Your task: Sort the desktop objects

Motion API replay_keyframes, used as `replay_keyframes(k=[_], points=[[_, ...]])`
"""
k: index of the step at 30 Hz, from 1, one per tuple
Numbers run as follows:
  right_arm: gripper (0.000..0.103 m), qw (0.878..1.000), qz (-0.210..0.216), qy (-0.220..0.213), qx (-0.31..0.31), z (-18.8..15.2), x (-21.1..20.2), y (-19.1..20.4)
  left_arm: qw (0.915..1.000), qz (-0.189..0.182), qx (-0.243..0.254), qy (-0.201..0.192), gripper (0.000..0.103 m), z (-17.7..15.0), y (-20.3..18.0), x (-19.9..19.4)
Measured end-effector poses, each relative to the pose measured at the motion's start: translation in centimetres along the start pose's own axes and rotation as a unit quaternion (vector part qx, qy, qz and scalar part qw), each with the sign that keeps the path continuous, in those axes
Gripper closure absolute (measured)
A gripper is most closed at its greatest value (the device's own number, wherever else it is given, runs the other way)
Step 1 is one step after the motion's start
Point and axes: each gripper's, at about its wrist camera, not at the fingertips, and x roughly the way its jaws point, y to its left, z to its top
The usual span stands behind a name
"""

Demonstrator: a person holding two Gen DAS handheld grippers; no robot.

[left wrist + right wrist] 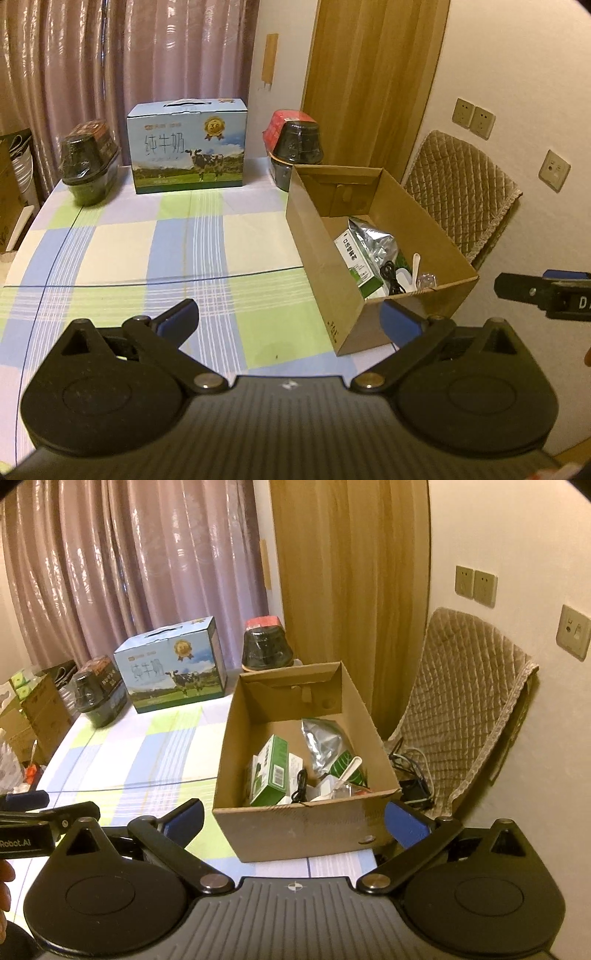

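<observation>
An open cardboard box stands on the right side of the checked tablecloth. Inside lie a green and white carton, a silver foil pouch, a black cable, a white spoon and other small items. My left gripper is open and empty, held back from the box's near left corner. My right gripper is open and empty too, its fingers standing either side of the box's near wall without touching it. Each gripper shows at the edge of the other's view.
At the back of the table stand a blue milk carton box and two stacks of black wrapped bowls. A padded chair is to the right, with cables on its seat. Cardboard boxes sit off the table's left edge.
</observation>
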Motion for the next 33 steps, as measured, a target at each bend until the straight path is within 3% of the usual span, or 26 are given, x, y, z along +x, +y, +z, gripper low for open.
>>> replay_keyframes(k=[33], points=[[0.002,1.0,-0.008,0.018,-0.003,-2.0,-4.1,0.1,0.9999,0.0,0.012,0.006,0.001,-1.3,-2.5,-2.9]])
